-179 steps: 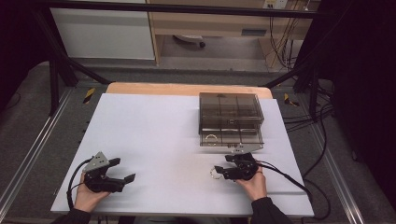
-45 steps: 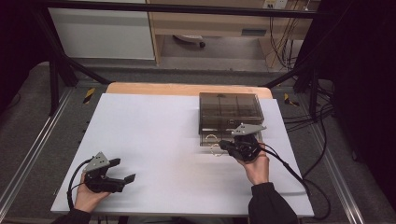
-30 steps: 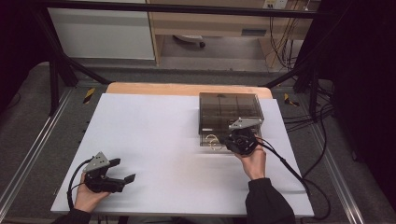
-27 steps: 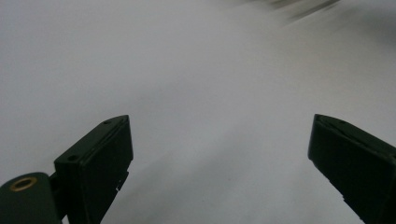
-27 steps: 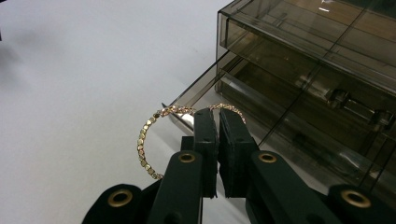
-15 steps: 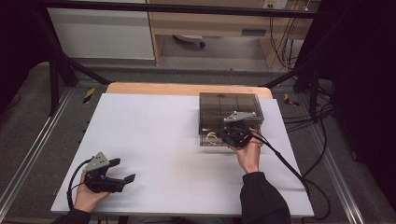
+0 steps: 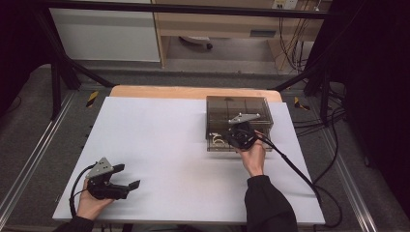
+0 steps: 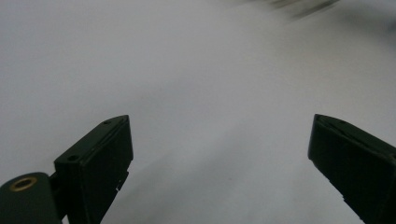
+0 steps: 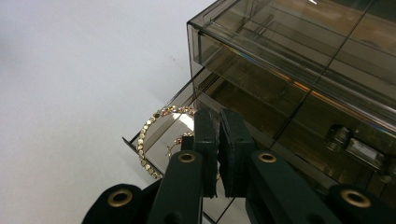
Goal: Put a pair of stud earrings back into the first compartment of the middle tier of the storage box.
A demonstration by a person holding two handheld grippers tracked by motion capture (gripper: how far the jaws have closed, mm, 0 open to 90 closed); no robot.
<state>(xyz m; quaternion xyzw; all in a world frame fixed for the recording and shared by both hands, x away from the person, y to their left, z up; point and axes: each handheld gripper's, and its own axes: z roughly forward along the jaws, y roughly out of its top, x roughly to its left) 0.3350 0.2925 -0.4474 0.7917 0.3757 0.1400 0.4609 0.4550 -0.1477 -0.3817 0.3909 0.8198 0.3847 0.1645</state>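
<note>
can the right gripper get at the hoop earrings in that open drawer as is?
Probably yes. The right gripper sits just above the gold hoop earrings, and the drawer is pulled out with nothing over them. But its fingers are shut, so they must open first, and the drawer wall leaves little room.

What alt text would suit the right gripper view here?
The right gripper, its two black jaws shut together, points into the open lower drawer of a smoky transparent plastic drawer box, right above gold hoop earrings lying in that drawer. The box stands on a white table surface.
</note>
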